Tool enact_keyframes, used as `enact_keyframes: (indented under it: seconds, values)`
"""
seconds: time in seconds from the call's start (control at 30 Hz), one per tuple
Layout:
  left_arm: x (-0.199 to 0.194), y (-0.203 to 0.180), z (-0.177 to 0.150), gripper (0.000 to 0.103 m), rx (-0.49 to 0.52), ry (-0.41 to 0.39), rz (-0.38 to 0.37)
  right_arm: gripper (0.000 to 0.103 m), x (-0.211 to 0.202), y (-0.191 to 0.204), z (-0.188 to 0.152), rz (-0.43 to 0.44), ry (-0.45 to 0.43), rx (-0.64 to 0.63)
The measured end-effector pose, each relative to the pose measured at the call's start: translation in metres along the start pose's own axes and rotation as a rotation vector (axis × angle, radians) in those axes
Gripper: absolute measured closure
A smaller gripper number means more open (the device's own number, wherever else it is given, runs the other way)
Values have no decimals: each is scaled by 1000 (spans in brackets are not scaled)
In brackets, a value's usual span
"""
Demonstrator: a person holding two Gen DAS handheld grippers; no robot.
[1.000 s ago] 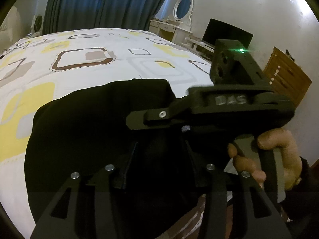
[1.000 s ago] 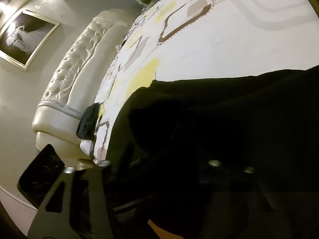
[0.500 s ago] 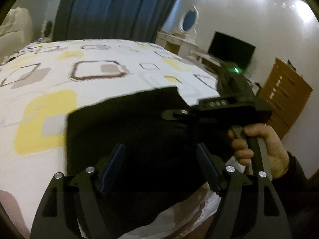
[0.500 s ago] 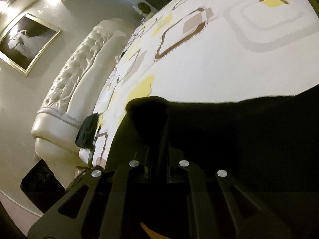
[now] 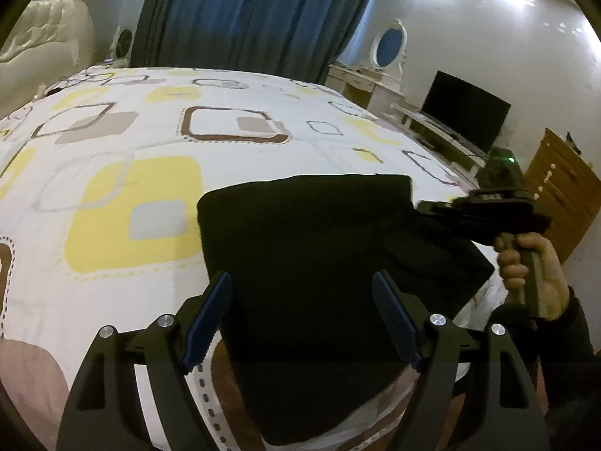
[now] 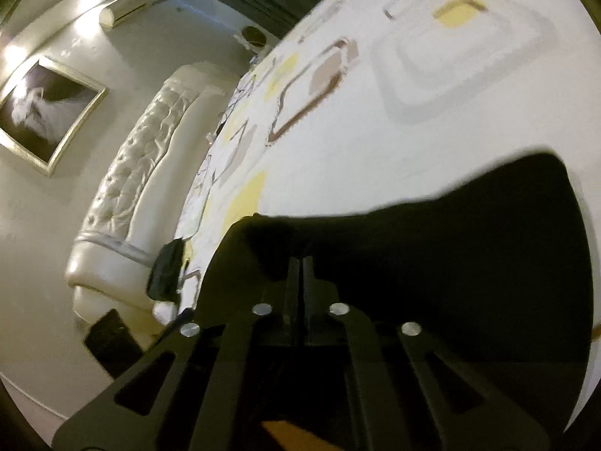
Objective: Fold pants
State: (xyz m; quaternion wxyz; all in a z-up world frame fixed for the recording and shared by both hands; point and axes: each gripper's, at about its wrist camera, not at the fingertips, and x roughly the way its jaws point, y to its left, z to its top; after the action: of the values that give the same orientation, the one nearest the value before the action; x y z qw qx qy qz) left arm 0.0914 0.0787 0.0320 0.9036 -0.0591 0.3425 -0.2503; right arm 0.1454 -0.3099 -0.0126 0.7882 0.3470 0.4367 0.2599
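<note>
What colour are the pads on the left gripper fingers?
Blue, on the pads; clearest in the left wrist view.

Pants (image 5: 300,263) lie folded on the bed (image 5: 157,143), at its near edge. Left gripper (image 5: 302,315) just before them, fingers either side of the near part. Right gripper (image 5: 488,210) at the pants' right edge. Headboard (image 6: 131,188) at the bed's left end; curtains (image 5: 240,15) behind; TV (image 5: 465,109) and dresser (image 5: 563,203) to the right
</note>
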Motion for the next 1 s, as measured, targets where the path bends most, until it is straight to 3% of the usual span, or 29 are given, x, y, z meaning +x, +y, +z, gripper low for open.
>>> enact_keyframes:
  seconds: [0.03, 0.07, 0.23, 0.4, 0.57, 0.9, 0.93, 0.97, 1.0]
  values:
    - [1, 2, -1, 26, -4, 1, 2, 58, -3, -5, -4, -4, 5, 28]
    - [2, 4, -3, 26, -10, 4, 7, 42, -6, -6, -6, -5, -1, 37]
    - [4, 13, -10, 26, -44, 13, 15, 38, -12, -3, -19, -26, 32, 31]
    - [8, 20, -14, 26, -75, 15, -4, 38, 0, 3, -33, -42, 128, 17]
    - [8, 24, -14, 26, -89, 11, -14, 38, 12, 1, -38, 48, 191, 74]
    - [5, 27, -15, 26, -101, 7, -11, 40, 55, 10, -36, 119, 301, 82]
    - [5, 27, -14, 26, -103, 6, -11, 51, 57, 11, -36, 114, 305, 83]
    - [5, 27, -14, 26, -104, 7, -12, 71, 59, 13, -35, 115, 308, 80]
    - [4, 27, -14, 26, -105, 6, -11, 80, 61, 14, -36, 110, 318, 69]
